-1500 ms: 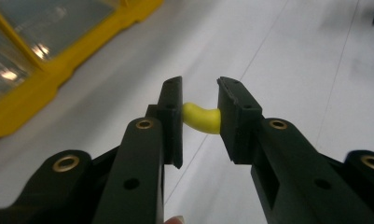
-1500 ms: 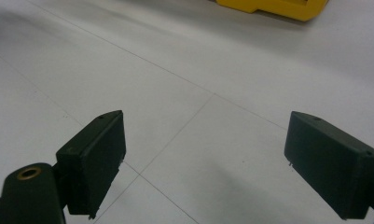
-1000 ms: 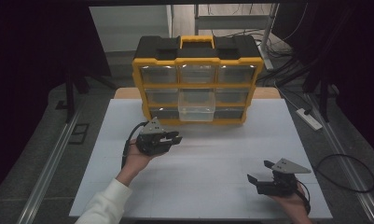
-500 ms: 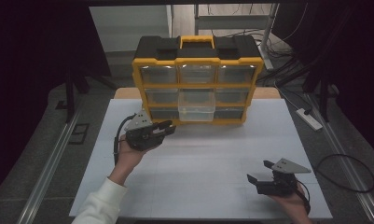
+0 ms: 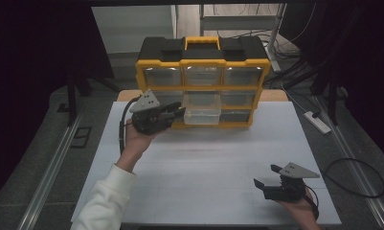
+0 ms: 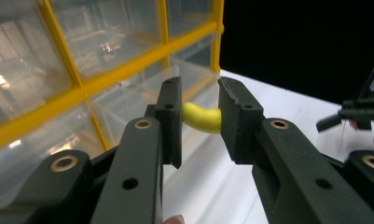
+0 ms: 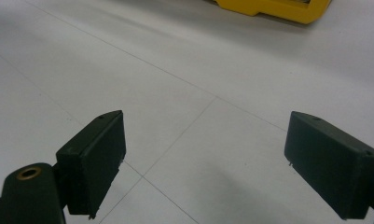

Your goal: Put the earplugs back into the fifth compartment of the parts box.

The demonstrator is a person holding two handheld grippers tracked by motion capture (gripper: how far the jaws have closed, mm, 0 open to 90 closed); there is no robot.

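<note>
The left gripper [image 6: 199, 122] pinches a small curved yellow piece [image 6: 202, 117] crosswise between its jaws, just in front of the pulled-out middle drawer [image 5: 202, 109] of the yellow organizer [image 5: 202, 72]. That drawer lies directly ahead. The right gripper [image 5: 274, 181] rests spread on the white table [image 5: 204, 167], well apart.

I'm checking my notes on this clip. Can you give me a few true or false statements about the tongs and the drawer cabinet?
1. The left tongs grip a small yellow piece. True.
2. The right tongs are clamped on a drawer. False: they are open, over the white table.
3. The cabinet has a yellow frame with clear drawers. True.
4. The pulled-out drawer is in the top row. False: it is in the middle row.
</note>
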